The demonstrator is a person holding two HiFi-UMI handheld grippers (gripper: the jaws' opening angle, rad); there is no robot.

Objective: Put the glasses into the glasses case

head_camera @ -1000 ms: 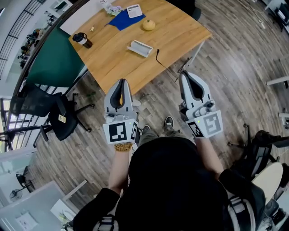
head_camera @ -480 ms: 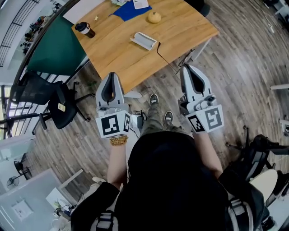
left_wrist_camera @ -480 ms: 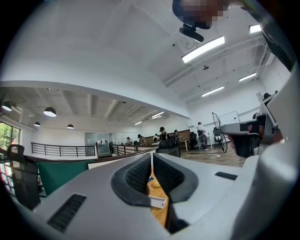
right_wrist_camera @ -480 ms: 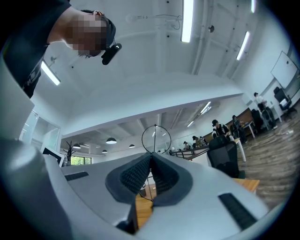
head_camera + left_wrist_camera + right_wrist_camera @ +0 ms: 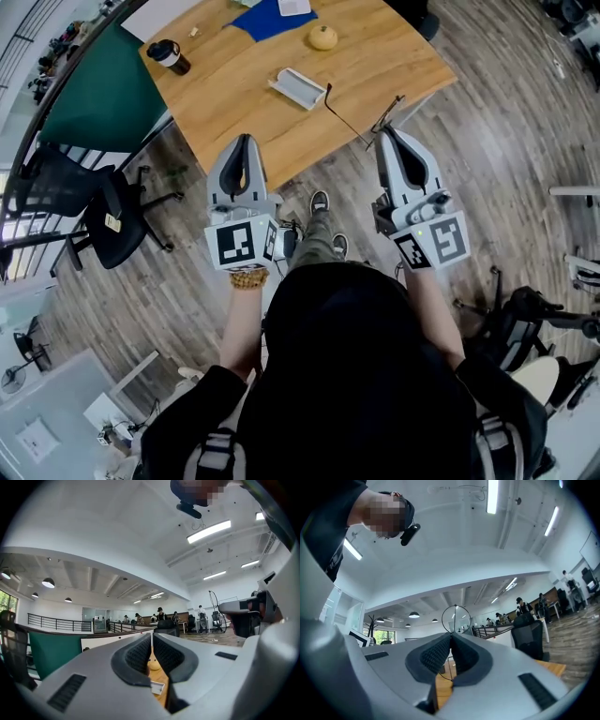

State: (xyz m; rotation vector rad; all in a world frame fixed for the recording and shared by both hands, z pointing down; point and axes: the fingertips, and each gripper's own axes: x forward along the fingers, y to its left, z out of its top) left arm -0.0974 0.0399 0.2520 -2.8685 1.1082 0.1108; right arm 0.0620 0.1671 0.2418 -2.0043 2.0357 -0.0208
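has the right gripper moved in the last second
Yes: the right gripper, jaws shut on the round black wire-frame glasses, has moved forward, nearer the light wooden table's near edge and the white rectangular glasses case.

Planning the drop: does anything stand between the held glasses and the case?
Nothing blocks the way. The glasses sit in the right gripper; only bare table and a thin dark cord lie before the case.
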